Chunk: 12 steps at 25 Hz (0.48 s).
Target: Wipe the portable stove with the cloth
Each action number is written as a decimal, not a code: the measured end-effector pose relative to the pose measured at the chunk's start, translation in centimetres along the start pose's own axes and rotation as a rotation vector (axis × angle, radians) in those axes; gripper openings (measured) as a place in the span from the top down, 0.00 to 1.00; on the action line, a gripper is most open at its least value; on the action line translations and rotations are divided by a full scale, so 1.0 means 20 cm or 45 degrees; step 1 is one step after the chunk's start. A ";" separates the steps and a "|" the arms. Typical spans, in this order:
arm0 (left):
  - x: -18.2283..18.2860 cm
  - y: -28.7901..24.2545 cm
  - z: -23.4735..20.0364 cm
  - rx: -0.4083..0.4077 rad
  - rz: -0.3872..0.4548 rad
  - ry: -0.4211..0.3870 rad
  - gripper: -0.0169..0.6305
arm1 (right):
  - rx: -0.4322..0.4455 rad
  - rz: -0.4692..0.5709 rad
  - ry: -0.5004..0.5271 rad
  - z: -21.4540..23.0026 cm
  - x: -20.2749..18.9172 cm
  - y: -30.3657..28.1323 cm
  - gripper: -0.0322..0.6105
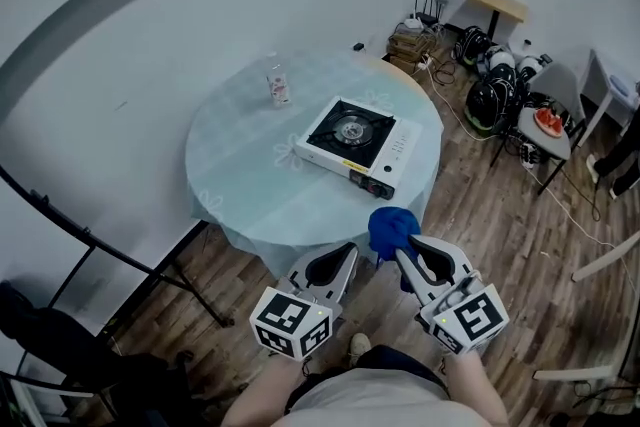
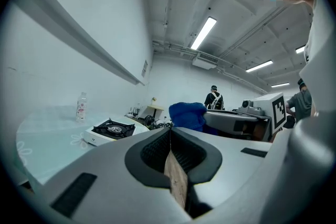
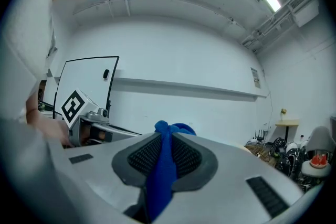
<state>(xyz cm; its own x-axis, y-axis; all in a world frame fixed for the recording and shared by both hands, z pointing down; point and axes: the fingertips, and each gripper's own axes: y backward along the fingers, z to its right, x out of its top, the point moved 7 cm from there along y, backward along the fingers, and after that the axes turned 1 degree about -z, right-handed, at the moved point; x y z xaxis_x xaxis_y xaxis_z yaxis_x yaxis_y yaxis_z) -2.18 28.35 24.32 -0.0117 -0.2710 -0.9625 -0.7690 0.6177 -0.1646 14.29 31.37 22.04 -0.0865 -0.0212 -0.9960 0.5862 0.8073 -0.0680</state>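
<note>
- The blue cloth (image 1: 392, 227) is pinched in the closed jaws of the right gripper (image 1: 402, 253), bunched past the tips, apparently ready for wiping.
- The left gripper (image 1: 347, 257) is held alongside, jaws pressed together on nothing.
- The stove (image 1: 352, 145) is set on the round table (image 1: 240, 185), well ahead, not yet touched.
</note>
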 end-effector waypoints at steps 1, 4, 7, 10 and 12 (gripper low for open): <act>0.01 -0.04 -0.02 0.008 0.003 0.006 0.94 | 0.003 0.000 0.002 0.04 0.00 -0.03 0.84; 0.04 -0.14 -0.08 0.024 0.008 0.020 0.94 | 0.014 -0.003 -0.002 0.15 -0.01 -0.09 0.84; 0.04 -0.21 -0.12 0.040 0.004 0.029 0.94 | 0.030 -0.020 -0.003 0.21 -0.03 -0.14 0.84; 0.03 -0.26 -0.16 0.052 -0.004 0.041 0.94 | 0.045 -0.040 -0.019 0.24 -0.07 -0.18 0.84; 0.02 -0.27 -0.18 0.058 -0.011 0.048 0.94 | 0.054 -0.053 -0.029 0.25 -0.09 -0.21 0.84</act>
<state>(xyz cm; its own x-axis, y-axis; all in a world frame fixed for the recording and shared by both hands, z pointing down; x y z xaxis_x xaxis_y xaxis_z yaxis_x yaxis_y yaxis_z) -0.31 22.11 25.55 -0.0300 -0.3032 -0.9525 -0.7393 0.6480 -0.1830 16.12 25.10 23.80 -0.0930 -0.0679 -0.9934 0.6161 0.7798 -0.1109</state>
